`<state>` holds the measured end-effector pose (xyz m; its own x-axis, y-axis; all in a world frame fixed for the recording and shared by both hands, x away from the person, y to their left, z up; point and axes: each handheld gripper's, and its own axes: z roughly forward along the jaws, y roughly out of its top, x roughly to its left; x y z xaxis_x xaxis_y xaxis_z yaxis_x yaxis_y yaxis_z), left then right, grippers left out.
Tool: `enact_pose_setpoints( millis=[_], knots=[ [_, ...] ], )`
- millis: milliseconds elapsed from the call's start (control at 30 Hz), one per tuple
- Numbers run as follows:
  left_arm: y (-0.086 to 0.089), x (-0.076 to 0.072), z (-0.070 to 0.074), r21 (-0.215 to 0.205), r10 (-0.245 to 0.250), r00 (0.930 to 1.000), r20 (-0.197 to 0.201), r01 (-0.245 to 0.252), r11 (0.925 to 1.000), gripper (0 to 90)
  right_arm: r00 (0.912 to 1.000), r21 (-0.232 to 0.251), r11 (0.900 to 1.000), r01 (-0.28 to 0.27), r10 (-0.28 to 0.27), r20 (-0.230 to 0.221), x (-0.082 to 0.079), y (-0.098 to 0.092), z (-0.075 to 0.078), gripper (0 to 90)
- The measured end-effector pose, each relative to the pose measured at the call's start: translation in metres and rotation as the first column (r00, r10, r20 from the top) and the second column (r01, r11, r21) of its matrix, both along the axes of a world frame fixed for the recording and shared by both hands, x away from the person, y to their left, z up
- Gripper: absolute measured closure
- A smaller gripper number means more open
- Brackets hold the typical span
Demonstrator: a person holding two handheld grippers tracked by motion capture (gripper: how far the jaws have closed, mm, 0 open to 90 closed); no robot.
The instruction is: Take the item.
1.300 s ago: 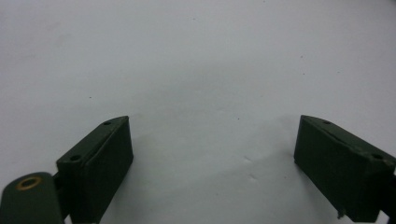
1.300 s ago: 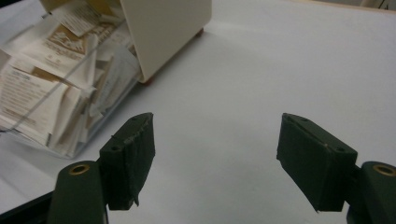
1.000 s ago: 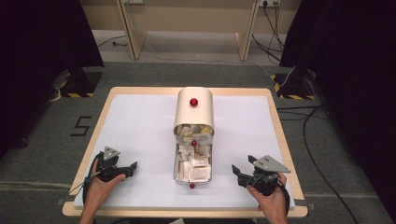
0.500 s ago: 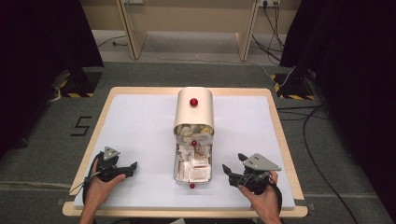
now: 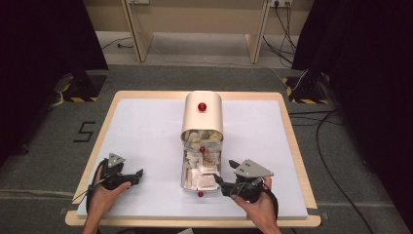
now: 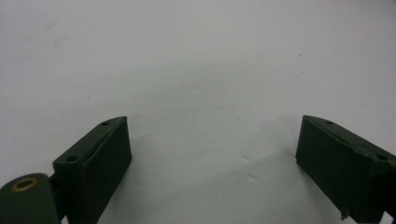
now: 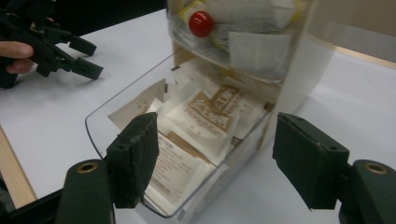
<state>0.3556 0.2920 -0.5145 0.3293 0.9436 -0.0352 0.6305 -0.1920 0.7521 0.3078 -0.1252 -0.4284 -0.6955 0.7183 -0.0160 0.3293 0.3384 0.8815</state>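
- Left hand-held gripper (image 5: 127,176): rests low on the surface (image 5: 146,126) near its front left corner, well apart from the box. In the left gripper view its jaws stand spread with nothing but bare white between them. Little risk here, though its trailing cable could drag if the hand swings toward centre.
- Drawer (image 7: 140,116): clear, pulled out toward the person from under the cream box (image 5: 202,114), heaped with sachets (image 7: 205,119). They sit above the rim in places; a nudge could likely spill some onto the surface.
- Red knob (image 5: 200,194): on the drawer's front, just beside the right jaws. A sideways knock might skew or slide the drawer.
- Right hand-held gripper (image 7: 219,163): jaws spread wide, straddling the drawer's near corner, nothing pinched. Closing here would probably clamp the thin wall instead of a sachet, or pick up several at once, since they overlap.
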Motion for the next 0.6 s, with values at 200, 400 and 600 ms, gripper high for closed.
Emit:
enact_pose_setpoints(
  millis=[200, 400, 600],
  knots=[
    [0.000, 0.000, 0.000, 0.000, 0.000, 1.0000, 0.000, 0.000, 1.0000, 9.3, 0.9986, -0.034, 0.998, -0.052, 0.052, 0.010, 0.003, 0.024, -0.001, 31.8],
    [0.000, 0.000, 0.000, 0.000, 0.000, 1.0000, 0.000, 0.000, 1.0000, 9.2, 0.9975, -0.050, 0.996, -0.070, 0.070, 0.004, 0.008, 0.036, -0.003, 31.3],
    [0.000, 0.000, 0.000, -0.001, 0.000, 1.0000, 0.001, 0.000, 1.0000, 9.2, 0.9964, -0.072, 0.994, -0.085, 0.085, -0.001, 0.014, 0.049, -0.007, 31.1]
  ],
)
